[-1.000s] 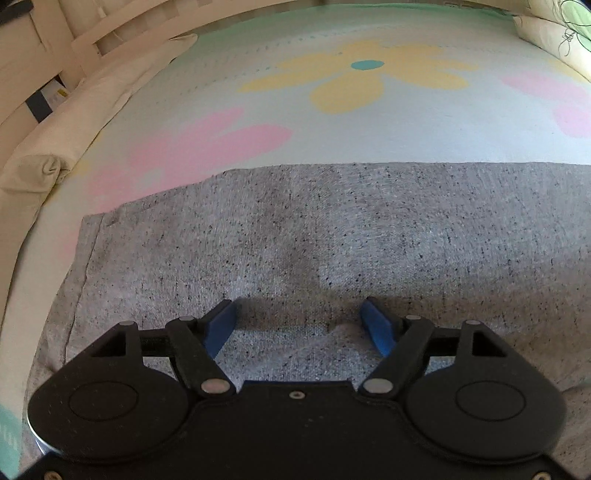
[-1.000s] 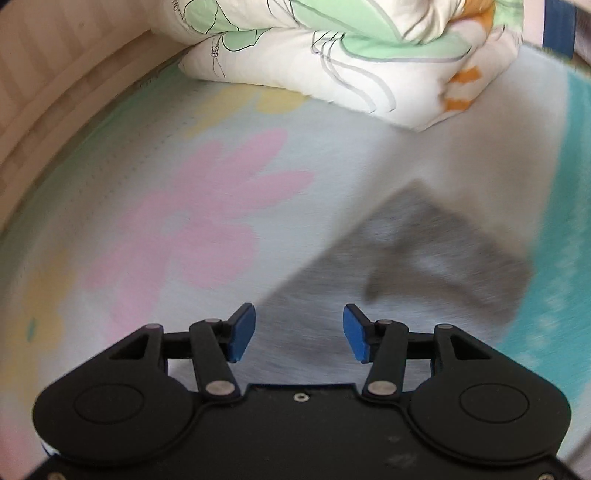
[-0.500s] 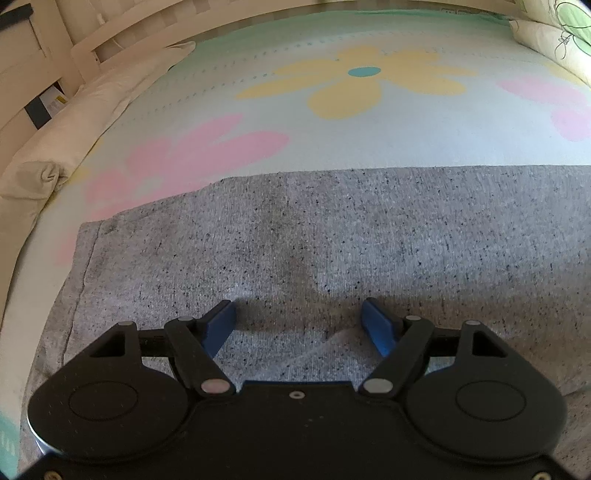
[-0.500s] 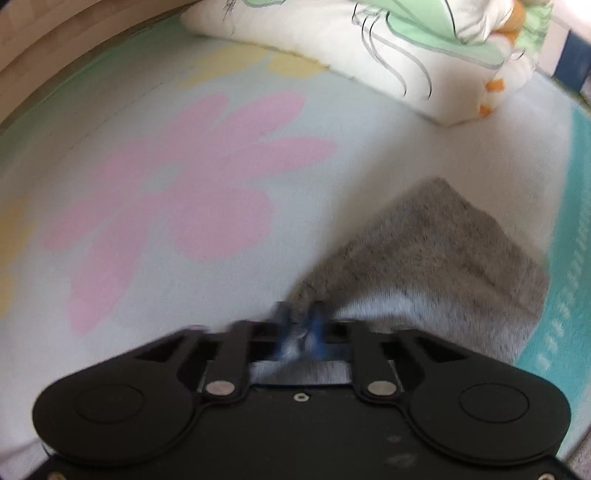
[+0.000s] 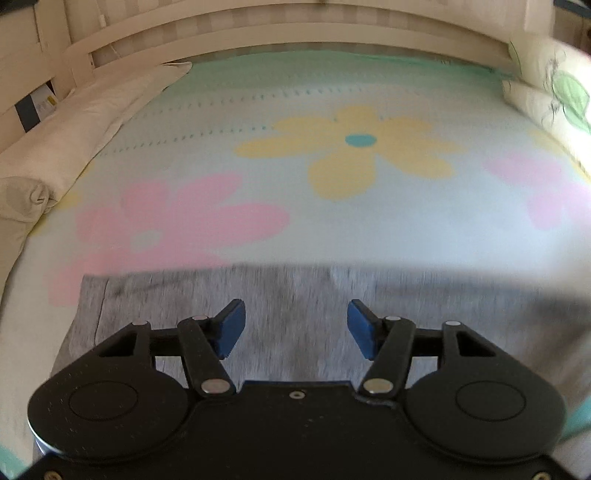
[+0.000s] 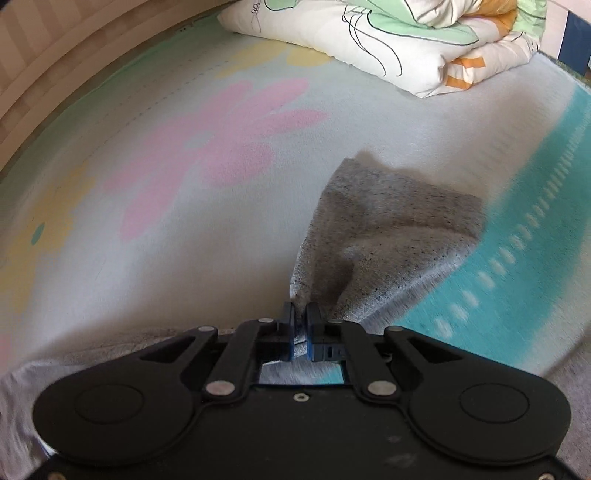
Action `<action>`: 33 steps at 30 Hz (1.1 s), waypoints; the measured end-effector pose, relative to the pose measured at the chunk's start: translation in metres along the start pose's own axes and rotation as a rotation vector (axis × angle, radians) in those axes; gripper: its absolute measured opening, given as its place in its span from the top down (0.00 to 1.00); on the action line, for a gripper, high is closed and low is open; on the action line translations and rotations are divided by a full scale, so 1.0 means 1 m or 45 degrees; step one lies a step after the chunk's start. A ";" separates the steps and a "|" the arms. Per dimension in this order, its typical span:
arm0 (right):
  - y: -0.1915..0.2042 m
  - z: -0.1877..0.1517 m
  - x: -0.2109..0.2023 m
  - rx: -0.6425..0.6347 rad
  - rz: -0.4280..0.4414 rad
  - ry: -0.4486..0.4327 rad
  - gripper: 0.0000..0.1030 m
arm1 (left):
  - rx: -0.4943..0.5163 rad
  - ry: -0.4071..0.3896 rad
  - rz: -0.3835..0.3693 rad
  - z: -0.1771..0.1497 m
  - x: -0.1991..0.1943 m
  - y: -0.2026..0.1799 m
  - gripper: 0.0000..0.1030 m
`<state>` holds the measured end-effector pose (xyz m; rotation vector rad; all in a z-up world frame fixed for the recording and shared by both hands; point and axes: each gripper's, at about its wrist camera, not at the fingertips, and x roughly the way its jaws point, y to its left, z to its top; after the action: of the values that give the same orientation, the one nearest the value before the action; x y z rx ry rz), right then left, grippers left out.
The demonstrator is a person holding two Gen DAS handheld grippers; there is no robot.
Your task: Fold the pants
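Two grippers work grey pants (image 5: 295,295) spread lengthwise along the near edge of a flower-print bedsheet (image 5: 332,206). Right gripper (image 6: 301,325), pinched on a lifted corner of the pants, is nearer the fold. Left gripper (image 5: 295,325) hovers over them, jaws closing on nothing. Folded quilt (image 6: 406,40) and wooden bed frame (image 5: 258,29) lie beyond the pants.

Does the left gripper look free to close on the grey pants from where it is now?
Probably yes. The left gripper hangs over the grey pants, jaws closing with nothing pinched yet, and nothing lies between pads and cloth.
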<state>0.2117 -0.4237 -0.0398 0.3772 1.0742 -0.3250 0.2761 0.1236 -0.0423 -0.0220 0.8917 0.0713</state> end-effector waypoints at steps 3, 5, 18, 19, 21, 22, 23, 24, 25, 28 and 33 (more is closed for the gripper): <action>0.003 -0.012 -0.006 -0.036 -0.012 -0.024 0.94 | -0.023 0.021 0.008 0.018 0.012 0.001 0.37; 0.004 -0.012 -0.002 -0.040 -0.017 -0.027 0.94 | -0.045 0.071 0.001 0.028 0.025 -0.002 0.37; -0.020 -0.030 0.007 0.008 0.033 -0.059 0.94 | -0.130 0.329 -0.080 0.047 0.085 -0.031 0.37; -0.020 -0.031 0.007 0.007 0.035 -0.060 0.94 | -0.135 0.346 -0.085 0.045 0.088 -0.033 0.37; -0.020 -0.031 0.006 0.000 0.039 -0.061 0.94 | -0.144 0.382 -0.092 0.044 0.097 -0.036 0.37; -0.020 -0.030 0.006 -0.003 0.041 -0.063 0.94 | -0.152 0.403 -0.094 0.046 0.107 -0.034 0.37; -0.020 -0.030 0.005 -0.003 0.043 -0.064 0.94 | -0.161 0.417 -0.089 0.046 0.113 -0.036 0.38; -0.021 -0.030 0.005 -0.001 0.047 -0.065 0.94 | -0.170 0.428 -0.083 0.046 0.118 -0.037 0.38; -0.021 -0.030 0.004 0.000 0.053 -0.065 0.94 | -0.167 0.426 -0.075 0.046 0.122 -0.039 0.39; -0.025 -0.030 0.000 0.009 0.075 -0.070 0.94 | -0.168 0.378 0.020 0.049 0.122 -0.041 0.83; -0.031 -0.027 -0.018 0.002 0.105 -0.103 0.94 | -0.223 0.300 -0.055 0.048 0.081 -0.027 0.96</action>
<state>0.1690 -0.4378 -0.0390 0.4051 0.9768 -0.2658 0.3661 0.1037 -0.0748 -0.2168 1.1182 0.1081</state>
